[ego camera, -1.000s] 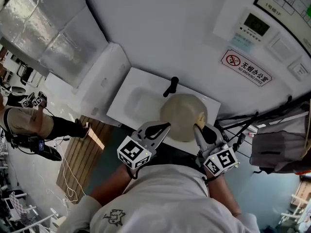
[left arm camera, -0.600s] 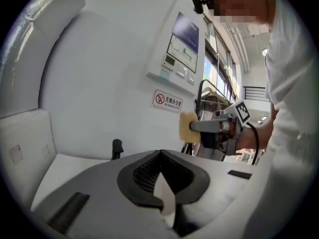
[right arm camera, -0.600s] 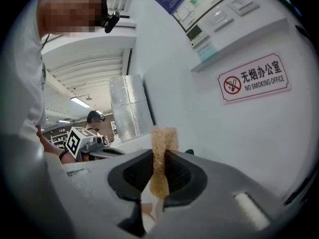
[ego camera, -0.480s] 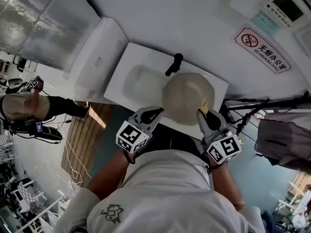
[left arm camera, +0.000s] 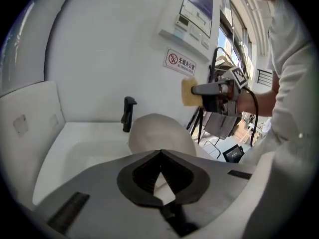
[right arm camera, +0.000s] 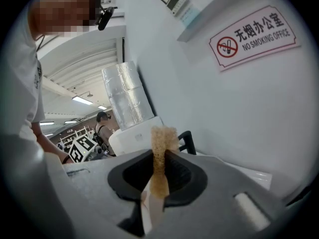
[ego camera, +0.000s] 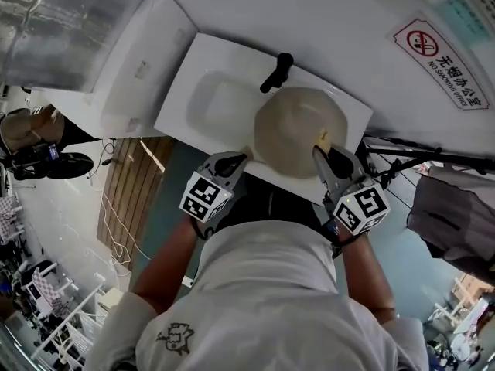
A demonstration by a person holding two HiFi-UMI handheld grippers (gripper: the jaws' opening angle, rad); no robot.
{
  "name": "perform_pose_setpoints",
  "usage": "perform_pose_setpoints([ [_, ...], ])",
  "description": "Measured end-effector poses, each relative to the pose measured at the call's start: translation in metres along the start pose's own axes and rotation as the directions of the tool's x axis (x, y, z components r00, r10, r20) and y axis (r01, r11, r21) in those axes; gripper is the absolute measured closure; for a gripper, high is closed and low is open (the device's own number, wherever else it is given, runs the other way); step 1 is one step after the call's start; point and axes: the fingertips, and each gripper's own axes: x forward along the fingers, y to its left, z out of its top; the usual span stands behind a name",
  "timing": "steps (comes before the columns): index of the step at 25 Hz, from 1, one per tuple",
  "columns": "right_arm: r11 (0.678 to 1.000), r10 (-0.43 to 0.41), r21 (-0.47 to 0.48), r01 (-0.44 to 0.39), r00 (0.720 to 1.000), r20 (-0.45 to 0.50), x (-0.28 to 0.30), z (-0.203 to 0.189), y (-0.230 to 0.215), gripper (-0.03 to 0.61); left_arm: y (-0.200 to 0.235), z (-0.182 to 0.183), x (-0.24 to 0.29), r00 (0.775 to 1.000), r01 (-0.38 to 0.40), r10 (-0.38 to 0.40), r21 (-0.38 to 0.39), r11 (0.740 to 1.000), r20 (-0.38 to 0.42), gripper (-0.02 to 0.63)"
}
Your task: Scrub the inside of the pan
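Sink top (ego camera: 197, 68): white, set against the white wall, with a shallow basin (ego camera: 220, 103) sunk in its left half.

Pan (ego camera: 298, 130): pale beige and round. It stood at the right end of the sink top, just right of the basin, with its near side reaching over the front edge. Which way its inside faced could not be established from the head view.

Left gripper (ego camera: 241, 159): fingers fully together, with no gap at the tips. The tips lay at the front edge of the sink top, right against the pan's near-left rim. The left gripper view showed a pale sliver in the hollow behind the meeting tips. Whether this was the rim pinched or only the surface beyond could not be determined.

Right gripper (ego camera: 321, 151): fingers clamped on a sponge, with the tips above the pan's near-right rim.

Tap (ego camera: 276, 72): black, mounted at the back edge of the sink top, between the basin and the pan, with its lever angled toward the basin.

Sponge (right arm camera: 161, 143): yellow-brown and coarse, held on edge between the right fingers. Its upper end stood clear above the tips. It was over the pan's right side; contact with the pan was not confirmed.
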Motion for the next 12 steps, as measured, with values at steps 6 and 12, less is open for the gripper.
perform_pose_setpoints([
  [6,0.999,0.026,0.024,-0.024,0.998,-0.056,0.016,-0.022,-0.013,0.523,0.025,-0.047,0.011,0.991,-0.07,0.07,0.005,0.998,-0.117,0.611],
  [12,0.998,0.037,0.052,-0.031,0.991,-0.126,0.032,-0.044,-0.029,0.522,0.035,-0.085,0.019,0.972,-0.082,0.09,0.046,0.996,-0.217,0.601],
])
